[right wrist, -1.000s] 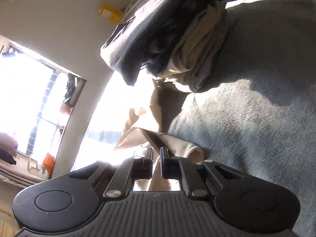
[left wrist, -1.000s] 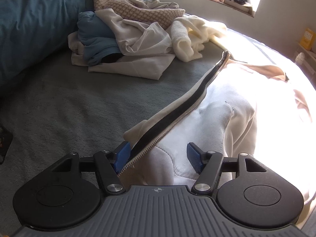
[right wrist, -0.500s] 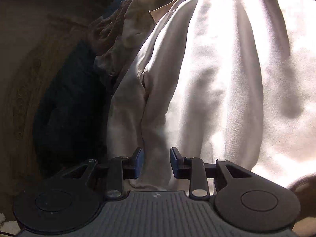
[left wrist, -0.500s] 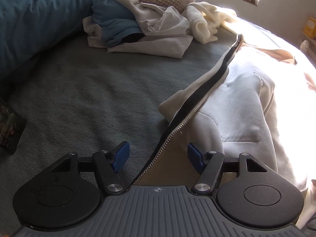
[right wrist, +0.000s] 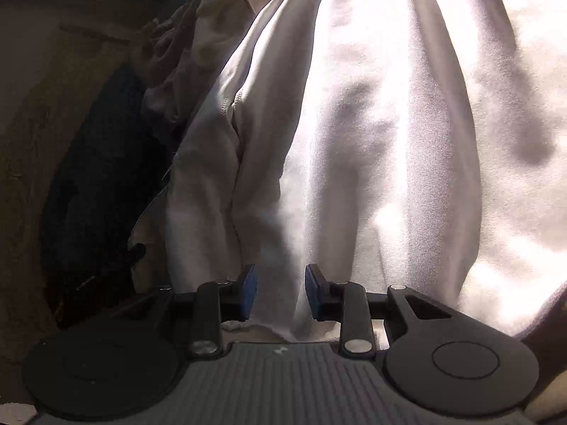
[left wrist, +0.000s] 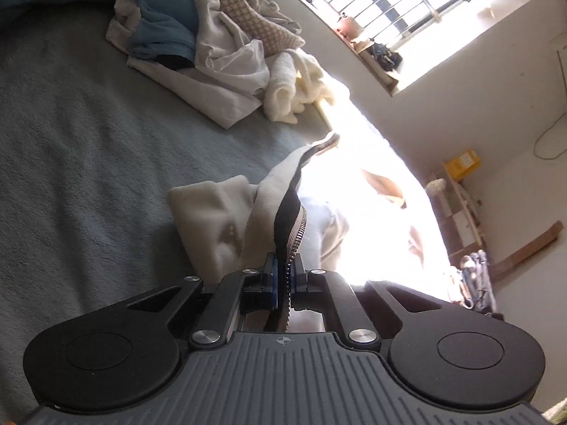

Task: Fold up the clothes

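Writing nowhere legible; left gripper (left wrist: 283, 276) fingers clamp the cream jacket's (left wrist: 219, 219) zipper edge (left wrist: 297, 237), right gripper (right wrist: 281, 292) fingers apart around its cloth.

A grey, fleecy blanket (left wrist: 78, 148) covers the bed. Toward its far edge, below the window, lies a heap of unfolded clothes (left wrist: 212, 42) (teal, cream and houndstooth pieces tangled together). Nearer, a cream zip-up jacket (left wrist: 219, 219) sprawls across the blanket toward the sunlit right edge, where glare washes out the fabric.
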Demonstrator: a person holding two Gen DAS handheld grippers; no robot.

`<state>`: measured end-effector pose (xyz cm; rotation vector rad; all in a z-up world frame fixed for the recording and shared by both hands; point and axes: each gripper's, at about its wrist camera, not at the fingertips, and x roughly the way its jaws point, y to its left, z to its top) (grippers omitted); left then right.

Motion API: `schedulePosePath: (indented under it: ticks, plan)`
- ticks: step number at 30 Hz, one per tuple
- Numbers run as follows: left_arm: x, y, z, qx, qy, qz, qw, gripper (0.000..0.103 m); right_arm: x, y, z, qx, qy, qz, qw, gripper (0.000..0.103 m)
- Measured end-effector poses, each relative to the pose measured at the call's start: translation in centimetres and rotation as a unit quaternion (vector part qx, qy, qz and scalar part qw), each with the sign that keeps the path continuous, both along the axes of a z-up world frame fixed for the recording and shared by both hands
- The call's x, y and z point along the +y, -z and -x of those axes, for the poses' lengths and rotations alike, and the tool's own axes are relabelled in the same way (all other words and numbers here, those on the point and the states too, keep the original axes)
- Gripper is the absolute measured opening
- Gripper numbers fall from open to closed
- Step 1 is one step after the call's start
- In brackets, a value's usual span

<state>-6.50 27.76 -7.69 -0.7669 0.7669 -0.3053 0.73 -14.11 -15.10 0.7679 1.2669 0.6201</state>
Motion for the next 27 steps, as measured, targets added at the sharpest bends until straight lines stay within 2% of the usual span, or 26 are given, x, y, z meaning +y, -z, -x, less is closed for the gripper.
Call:
schedulePosePath:
  ticks: [4, 7, 11, 14, 16, 20, 22, 24, 27]
  plan:
    - [-6.2, -0.6, -1.4, -0.035, 0.092, 0.058, 0.9935, 0.004, -1.8, -0.4, 0.0, -0.005, 0.031, -0.054, 0.998, 0.032]
    - [-11.5, -0.5, -2.8, -0.053, 0.164, 0.092, 0.9807, 0.004, -3.4, -0.7, 0.0, -0.011, 0.055, -0.099, 0.994, 0.035]
    - [-18.1, -0.1, -3.7, -0.069, 0.252, 0.085, 0.9614, 0.004, -5.5, -1.1, 0.0, -0.018, 0.088, -0.158, 0.983, 0.051]
    - [-21.8, 1.2, -3.9, -0.056, 0.3, 0.081, 0.9488, 0.004, -6.7, -0.6, 0.2, -0.008, 0.102, -0.184, 0.978, 0.053]
    - [-23.1, 1.9, -3.7, -0.049, 0.315, 0.071, 0.9453, 0.004, -7.2, 0.5, 0.5, 0.012, 0.103, -0.188, 0.977, 0.053]
    - [-24.3, 3.0, -3.2, -0.03, 0.337, 0.041, 0.94, 0.005, -8.0, 2.5, 1.0, 0.049, 0.107, -0.195, 0.974, 0.053]
    - [-24.2, 3.3, -3.2, -0.012, 0.345, 0.017, 0.9385, 0.01, -8.1, 3.5, 0.8, 0.061, 0.109, -0.203, 0.971, 0.053]
    - [-23.1, 3.4, -2.9, -0.005, 0.33, -0.008, 0.9439, 0.041, -8.0, 4.4, 0.5, 0.076, 0.116, -0.212, 0.967, 0.053]
    - [-19.5, 2.8, -1.6, -0.024, 0.279, -0.04, 0.9592, 0.048, -7.7, 5.1, 0.2, 0.083, 0.119, -0.217, 0.965, 0.053]
